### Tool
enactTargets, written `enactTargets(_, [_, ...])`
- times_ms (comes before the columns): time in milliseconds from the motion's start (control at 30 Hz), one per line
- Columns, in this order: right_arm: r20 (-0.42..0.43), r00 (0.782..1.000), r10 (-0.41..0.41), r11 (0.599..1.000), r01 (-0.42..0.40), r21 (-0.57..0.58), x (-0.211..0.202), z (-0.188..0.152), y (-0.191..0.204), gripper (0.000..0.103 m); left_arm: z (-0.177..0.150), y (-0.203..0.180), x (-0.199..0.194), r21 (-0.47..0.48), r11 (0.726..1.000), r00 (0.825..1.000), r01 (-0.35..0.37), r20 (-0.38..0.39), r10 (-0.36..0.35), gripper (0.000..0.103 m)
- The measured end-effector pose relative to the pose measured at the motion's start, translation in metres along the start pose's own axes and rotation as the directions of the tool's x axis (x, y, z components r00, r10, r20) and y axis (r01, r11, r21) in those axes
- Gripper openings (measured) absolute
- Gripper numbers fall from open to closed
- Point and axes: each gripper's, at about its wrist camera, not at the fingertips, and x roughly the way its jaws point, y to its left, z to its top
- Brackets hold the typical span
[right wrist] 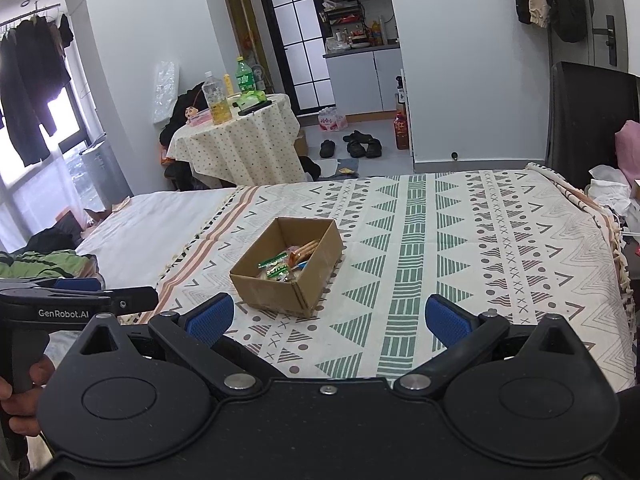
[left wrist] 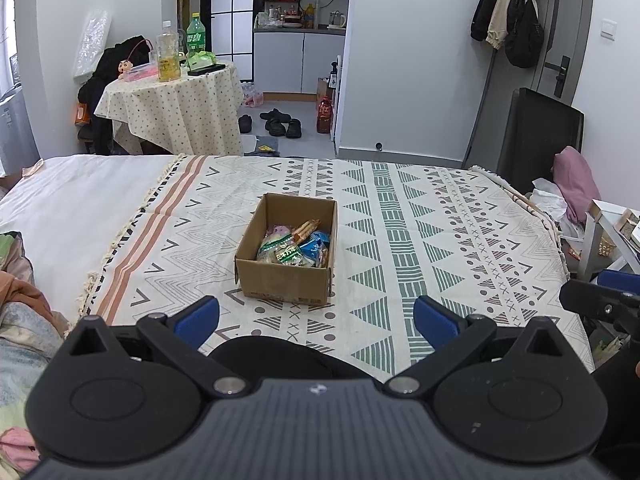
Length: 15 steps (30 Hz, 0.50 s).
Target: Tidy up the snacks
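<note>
A patterned blanket (left wrist: 420, 216) covers the bed across mid-frame. At its centre sits an open cardboard box (left wrist: 286, 280) holding snack packets (left wrist: 294, 246). Low in frame, the left claw (left wrist: 316, 318) and right claw (right wrist: 330, 318) both gape wide, holding nothing.

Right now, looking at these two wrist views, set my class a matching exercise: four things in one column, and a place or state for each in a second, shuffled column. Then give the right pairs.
Column one:
1. cardboard box
2. snack packets
3. green bottle
4. left gripper

Column two:
A. on the round table with the dotted cloth
B. open, holding nothing
C. on the patterned blanket
D. inside the box

Pairs: 1-C, 2-D, 3-A, 4-B
</note>
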Motion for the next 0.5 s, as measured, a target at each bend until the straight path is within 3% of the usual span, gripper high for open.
enactTargets(500, [0.0,1.0,-0.002,1.0,0.002,0.001,0.0008,0.0005,-0.0001,0.103,-0.0004,0.0002,-0.0001,-0.001,1.0,1.0,-0.001,-0.001,0.001,0.103])
